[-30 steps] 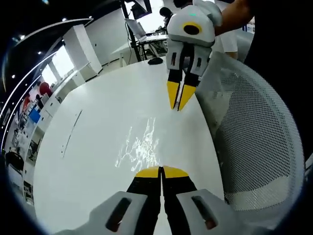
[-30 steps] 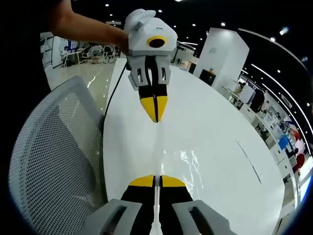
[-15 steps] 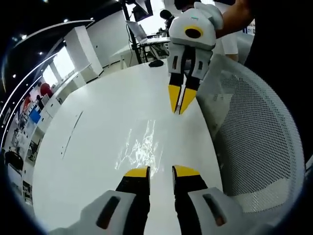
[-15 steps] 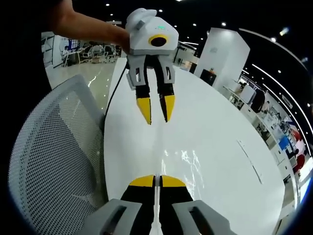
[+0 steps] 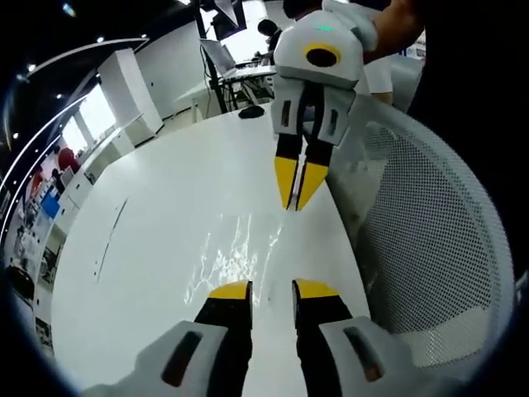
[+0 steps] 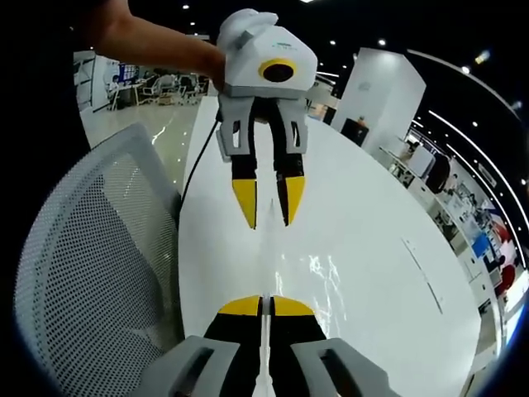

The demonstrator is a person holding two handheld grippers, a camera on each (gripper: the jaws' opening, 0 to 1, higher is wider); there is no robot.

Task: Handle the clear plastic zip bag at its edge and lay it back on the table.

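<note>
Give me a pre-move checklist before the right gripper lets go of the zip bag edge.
1. Left gripper open and off the bag: ok.
2. Right gripper shut on the bag edge: ok.
3. Clear zip bag resting flat on the table: cannot tell.
4. Bag lying away from the table edge: not ok, it is close to the edge beside the mesh chair.
5. Table around the bag free of objects: ok.

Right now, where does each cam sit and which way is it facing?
Left gripper view: rides the left gripper, jaws apart, looking along the white table at the clear zip bag and the right gripper; a forearm shows beyond it.
Right gripper view: rides the right gripper, shut on the bag's edge, facing the open left gripper and the hand holding it.
Shared: both grippers, the bag, the table and the white mesh chair; the cameras face each other.
</note>
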